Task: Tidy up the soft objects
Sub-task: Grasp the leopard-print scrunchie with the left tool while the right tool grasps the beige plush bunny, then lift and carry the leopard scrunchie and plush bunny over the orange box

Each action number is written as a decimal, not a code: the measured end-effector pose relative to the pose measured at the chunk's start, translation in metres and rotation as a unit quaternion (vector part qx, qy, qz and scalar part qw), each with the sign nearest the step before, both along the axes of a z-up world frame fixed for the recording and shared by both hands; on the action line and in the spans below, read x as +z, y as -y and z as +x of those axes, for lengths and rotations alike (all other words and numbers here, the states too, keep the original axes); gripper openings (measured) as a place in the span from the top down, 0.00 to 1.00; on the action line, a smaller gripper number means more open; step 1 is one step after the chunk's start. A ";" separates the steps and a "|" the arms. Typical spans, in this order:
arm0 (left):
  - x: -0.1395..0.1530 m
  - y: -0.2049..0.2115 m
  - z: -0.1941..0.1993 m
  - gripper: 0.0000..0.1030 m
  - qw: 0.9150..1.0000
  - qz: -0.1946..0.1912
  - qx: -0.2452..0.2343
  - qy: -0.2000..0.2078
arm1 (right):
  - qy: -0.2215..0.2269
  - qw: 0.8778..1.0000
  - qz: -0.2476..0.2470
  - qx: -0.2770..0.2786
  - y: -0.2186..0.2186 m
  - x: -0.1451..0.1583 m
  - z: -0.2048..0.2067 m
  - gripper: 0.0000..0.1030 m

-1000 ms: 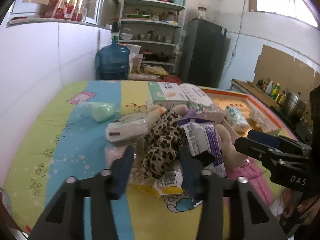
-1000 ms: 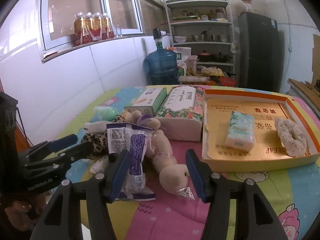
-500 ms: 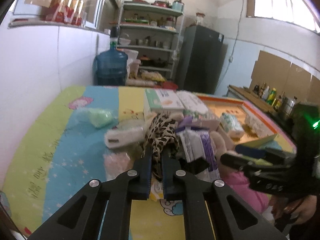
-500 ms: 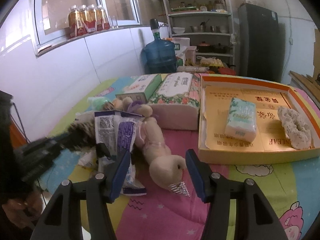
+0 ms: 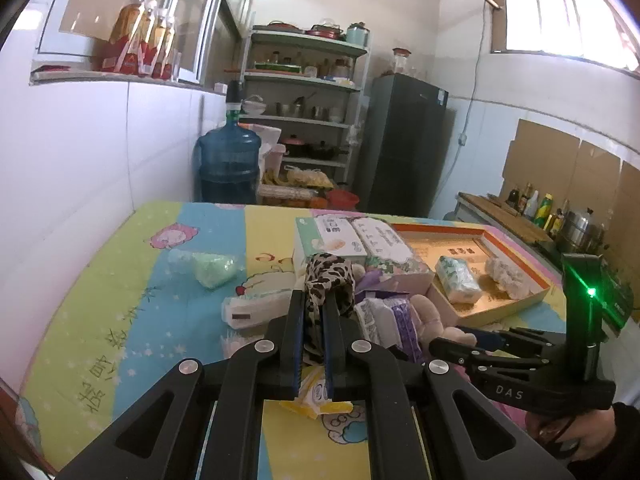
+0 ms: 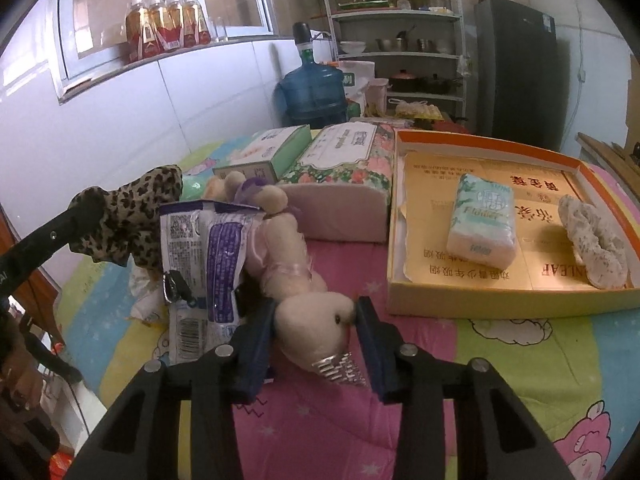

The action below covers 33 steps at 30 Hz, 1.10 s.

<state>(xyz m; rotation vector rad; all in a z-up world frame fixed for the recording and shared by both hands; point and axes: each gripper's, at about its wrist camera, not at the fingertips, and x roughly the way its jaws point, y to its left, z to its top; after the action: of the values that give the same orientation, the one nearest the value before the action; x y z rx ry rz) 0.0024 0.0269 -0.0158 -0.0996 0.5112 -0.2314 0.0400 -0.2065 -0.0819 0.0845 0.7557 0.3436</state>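
Now, the scene in short:

Left gripper [image 5: 311, 308]: jaws closed tight on a leopard-print cloth [image 5: 328, 276], which bunches up above the fingertips and hangs clear of the pile below; seen from the right wrist camera, the same cloth [image 6: 132, 216] sits at the end of the left gripper's arm, raised over the left edge of the heap.

Right gripper [image 6: 316, 316]: jaws have just been closing and now press on both sides of the head of a beige plush toy [image 6: 316, 320], which lies on its back on the pink part of the blanket [image 6: 540, 364].

Plush toy's body: stretches away from the gripper toward two tissue boxes [image 6: 340, 160], with a white and purple plastic packet [image 6: 204, 264] leaning against its left side.

Tray [image 6: 480, 304]: a shallow orange-rimmed cardboard box just right of the tissue boxes; inside lie a pale green tissue pack [image 6: 482, 220] and a speckled white scrunchie [image 6: 592, 240], apart from each other.

Other soft things: a light green bag [image 5: 212, 270] lies alone on the blue stripe, and a white wrapped pack [image 5: 256, 308] rests beside the heap.

Person: a hand [image 5: 576, 440] grips the right gripper's handle at the lower right of the left wrist view.
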 end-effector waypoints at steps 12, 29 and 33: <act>0.017 0.006 -0.005 0.93 1.000 0.003 -0.001 0.020 | 0.035 0.999 0.014 -0.021 0.010 0.018 -0.010 0.64; 0.048 0.035 -0.002 0.93 0.998 0.013 -0.024 0.057 | 0.072 0.996 0.036 -0.048 0.041 0.043 -0.022 0.64; 0.056 0.048 0.002 0.93 0.997 0.017 -0.033 0.065 | 0.077 0.995 0.039 -0.055 0.049 0.047 -0.022 0.64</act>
<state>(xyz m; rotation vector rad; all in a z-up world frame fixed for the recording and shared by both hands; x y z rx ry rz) 0.0048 -0.0213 0.0398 -0.0348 0.3900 -0.2925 0.0176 -0.2559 -0.0346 0.1714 0.5822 0.2711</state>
